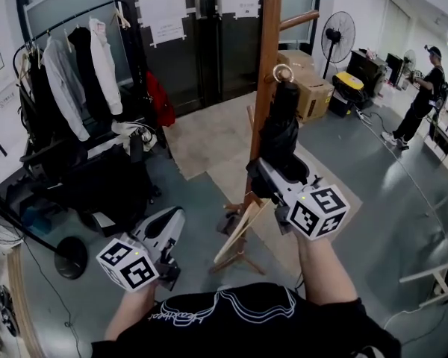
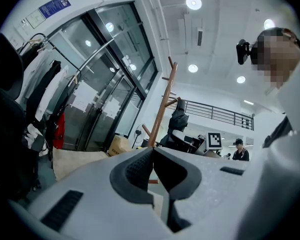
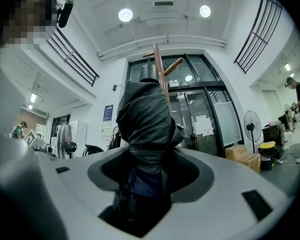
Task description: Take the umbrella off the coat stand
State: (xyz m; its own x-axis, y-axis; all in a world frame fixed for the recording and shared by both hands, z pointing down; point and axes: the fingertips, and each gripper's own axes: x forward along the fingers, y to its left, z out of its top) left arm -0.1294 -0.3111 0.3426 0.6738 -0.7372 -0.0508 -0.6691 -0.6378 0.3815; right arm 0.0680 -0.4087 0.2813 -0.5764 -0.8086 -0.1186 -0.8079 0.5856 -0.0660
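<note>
Currently right hand-held gripper (image 1: 274, 171) clamped on the folded black umbrella (image 1: 280, 129), just beside the coat stand (image 1: 267, 43) pole; left hand-held gripper (image 1: 172, 222) closed, empty, low.

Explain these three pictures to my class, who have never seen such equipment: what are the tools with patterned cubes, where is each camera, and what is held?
There is no robot: a person holds a two-jaw gripper in each hand, and the patterned cube on each is part of it. The head view looks down from the person's head; each gripper view comes from a camera riding on that gripper. The right gripper is closed on a folded black umbrella, upright beside the wooden coat stand. The left gripper is lower, jaws together, holding nothing. A clothes rail stands nearby.
</note>
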